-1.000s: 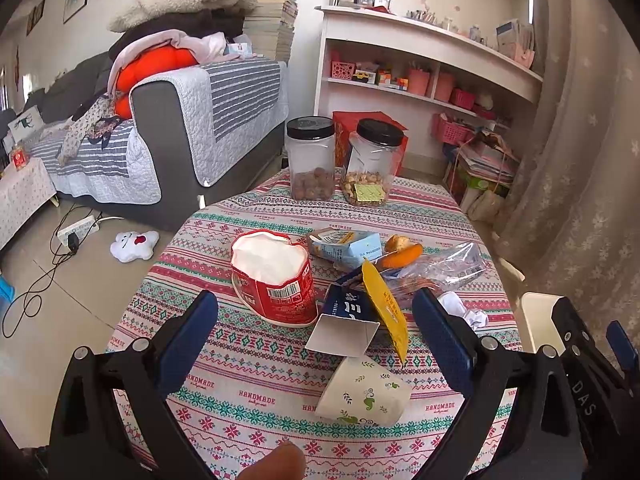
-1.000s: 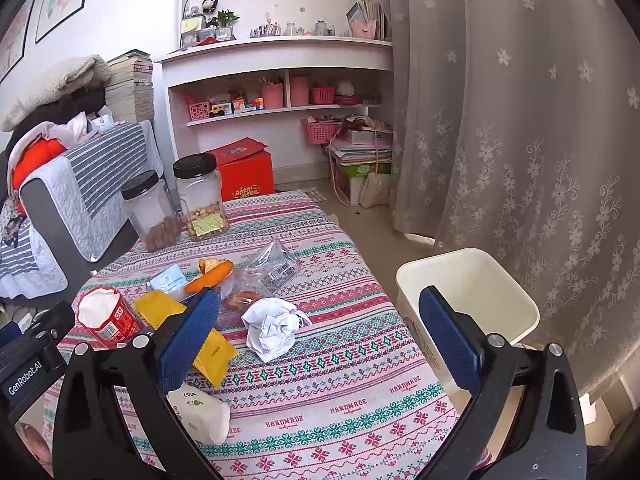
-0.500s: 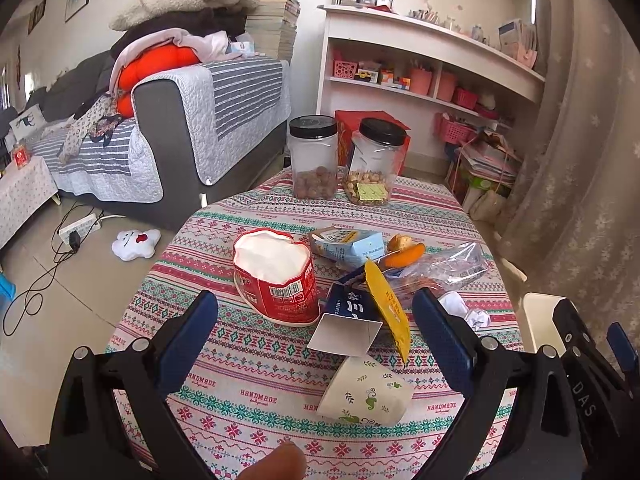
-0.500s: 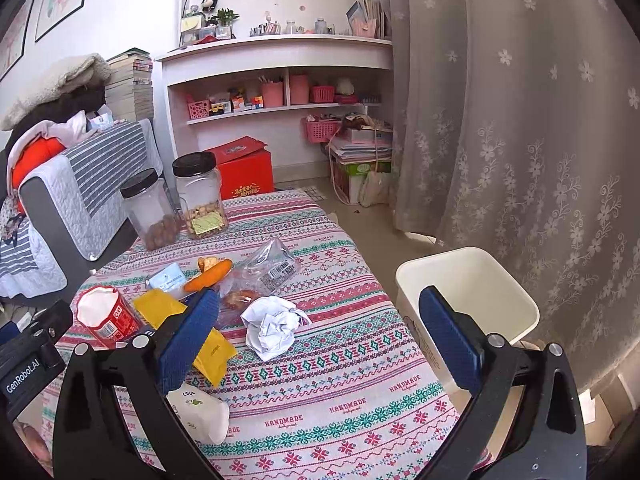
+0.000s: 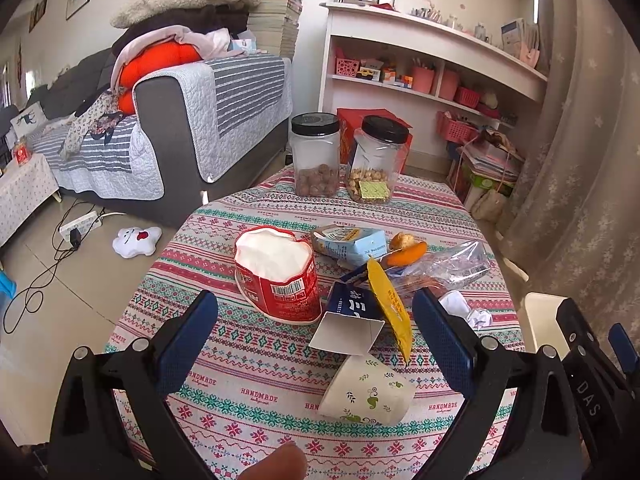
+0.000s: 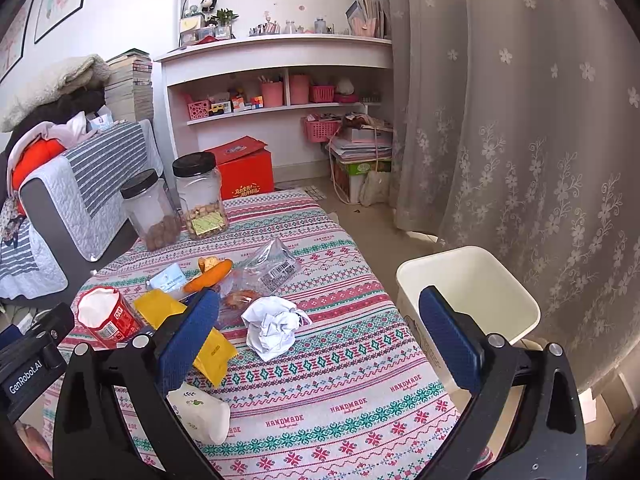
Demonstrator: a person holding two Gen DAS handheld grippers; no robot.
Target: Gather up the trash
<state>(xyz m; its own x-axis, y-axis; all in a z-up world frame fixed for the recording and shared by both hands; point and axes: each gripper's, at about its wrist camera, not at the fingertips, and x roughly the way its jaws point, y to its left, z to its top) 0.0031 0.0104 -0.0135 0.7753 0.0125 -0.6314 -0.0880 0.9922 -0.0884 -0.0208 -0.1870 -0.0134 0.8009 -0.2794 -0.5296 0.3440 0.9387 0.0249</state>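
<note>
Both the left gripper [image 5: 316,338] and right gripper [image 6: 318,330] are spread wide, holding nothing. Trash sits mid-table [image 6: 352,400]: crumpled paper [image 6: 274,326], a tipped paper cup [image 5: 366,394], red cup [image 5: 278,276]. The bin [image 6: 468,292] stands just off the table's right edge.

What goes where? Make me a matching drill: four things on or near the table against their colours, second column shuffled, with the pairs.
Things:
1. crushed tub
2. paper ball
3. bin
4. flat wrapper

Colours:
A. cream
B. yellow
C. red
D. white

Pairs: 1-C, 2-D, 3-A, 4-B
</note>
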